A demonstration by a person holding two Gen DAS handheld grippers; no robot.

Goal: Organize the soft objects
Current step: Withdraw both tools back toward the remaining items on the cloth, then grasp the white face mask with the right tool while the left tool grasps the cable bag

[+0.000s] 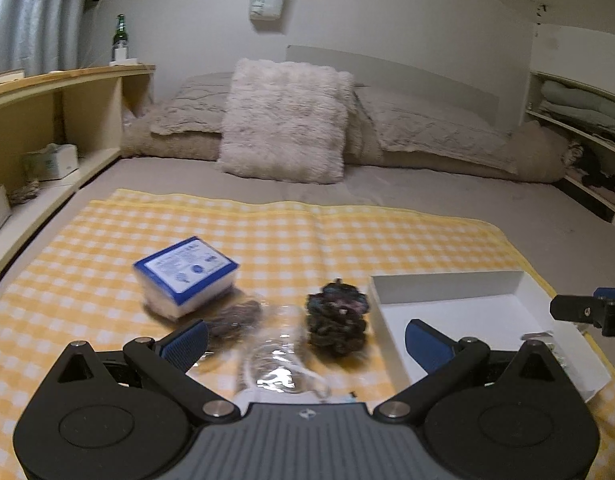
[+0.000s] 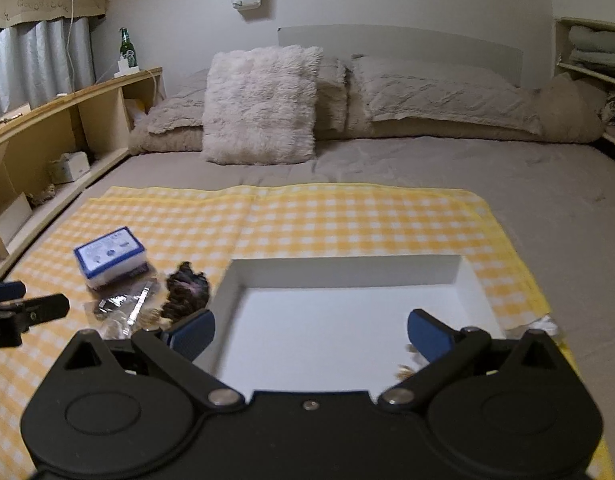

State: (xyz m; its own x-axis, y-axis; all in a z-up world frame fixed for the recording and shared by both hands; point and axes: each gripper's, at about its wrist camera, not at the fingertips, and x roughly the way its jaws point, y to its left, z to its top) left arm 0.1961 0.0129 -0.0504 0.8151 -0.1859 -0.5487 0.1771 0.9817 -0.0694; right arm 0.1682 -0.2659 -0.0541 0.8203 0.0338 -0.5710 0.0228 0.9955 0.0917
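On a yellow checked cloth (image 1: 267,232) lie a wrapped white sponge pack with a blue label (image 1: 186,276), a dark multicoloured scrunchie (image 1: 337,318), a dark item in clear wrap (image 1: 235,320) and a clear plastic packet (image 1: 277,364). A shallow white tray (image 1: 459,286) sits to their right. My left gripper (image 1: 307,344) is open above the clear packet. My right gripper (image 2: 311,334) is open and empty over the white tray (image 2: 347,270). The sponge pack (image 2: 109,260) and scrunchie (image 2: 187,290) lie left of it.
The cloth lies on a grey bed (image 2: 547,200) with a fluffy white cushion (image 2: 261,106) and beige pillows (image 2: 439,92) at the head. A wooden shelf unit (image 1: 55,120) runs along the left, holding a green bottle (image 1: 121,34). Small pale items (image 2: 545,324) lie by the tray's right edge.
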